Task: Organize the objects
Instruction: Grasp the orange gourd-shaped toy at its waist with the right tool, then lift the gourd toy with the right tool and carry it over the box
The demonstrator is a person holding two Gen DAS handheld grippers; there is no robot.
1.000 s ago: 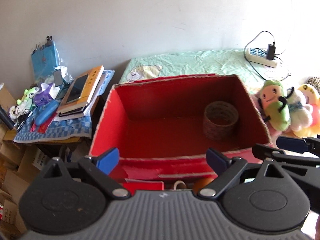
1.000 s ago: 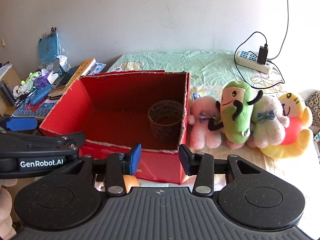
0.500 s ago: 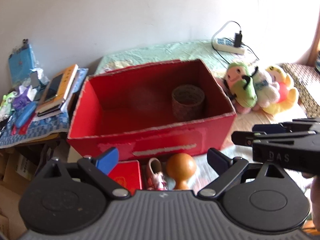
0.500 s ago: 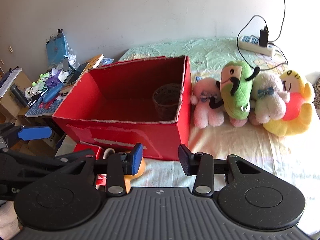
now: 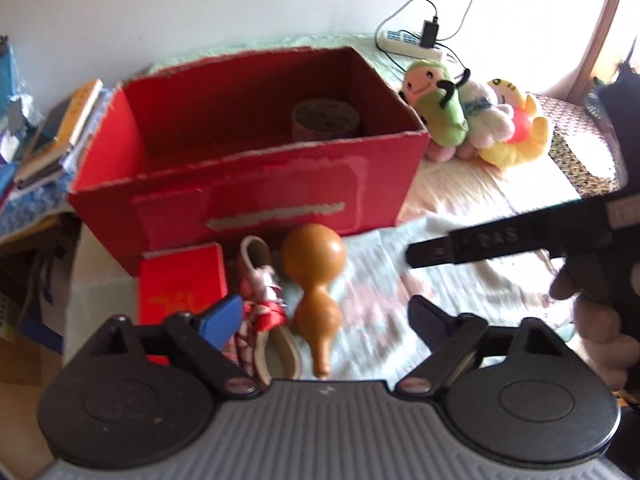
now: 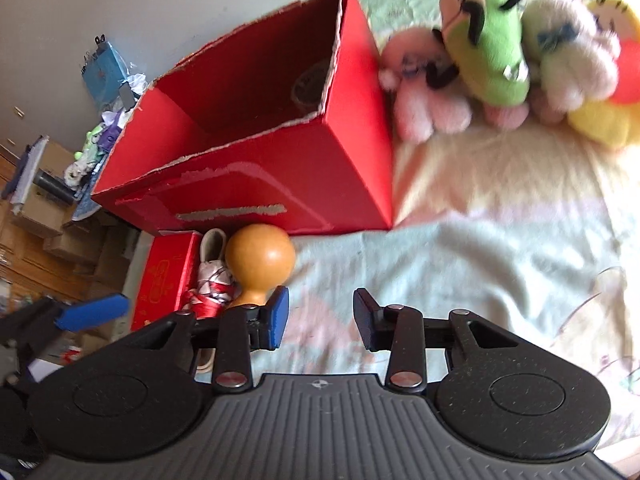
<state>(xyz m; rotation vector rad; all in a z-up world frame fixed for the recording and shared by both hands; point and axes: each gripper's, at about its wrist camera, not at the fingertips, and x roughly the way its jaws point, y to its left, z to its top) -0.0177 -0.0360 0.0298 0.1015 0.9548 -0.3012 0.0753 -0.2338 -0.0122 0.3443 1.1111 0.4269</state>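
An open red cardboard box (image 5: pixel 248 184) (image 6: pixel 280 176) stands on the bed with a woven roll (image 5: pixel 326 120) inside. In front of it lie a small red box (image 5: pixel 180 280) (image 6: pixel 166 276), a patterned shoe with a red ribbon (image 5: pixel 262 300) (image 6: pixel 212 276) and an orange gourd (image 5: pixel 314 276) (image 6: pixel 260 260). My left gripper (image 5: pixel 324 316) hangs over the shoe and gourd; its jaws are closing, and the pads touch neither. My right gripper (image 6: pixel 320 316) sits just right of the gourd over bare sheet, its jaws closing on nothing.
Several plush toys (image 5: pixel 468 112) (image 6: pixel 492 52) lie right of the box. A power strip (image 5: pixel 412 42) with cables rests at the bed's far end. A cluttered side table with books (image 5: pixel 56 128) stands to the left, with cardboard boxes (image 6: pixel 48 216) below.
Both grippers have dropped and tipped downward, bringing the gourd, shoe and small red box into view before the red box. The right gripper's jaws have narrowed slightly.
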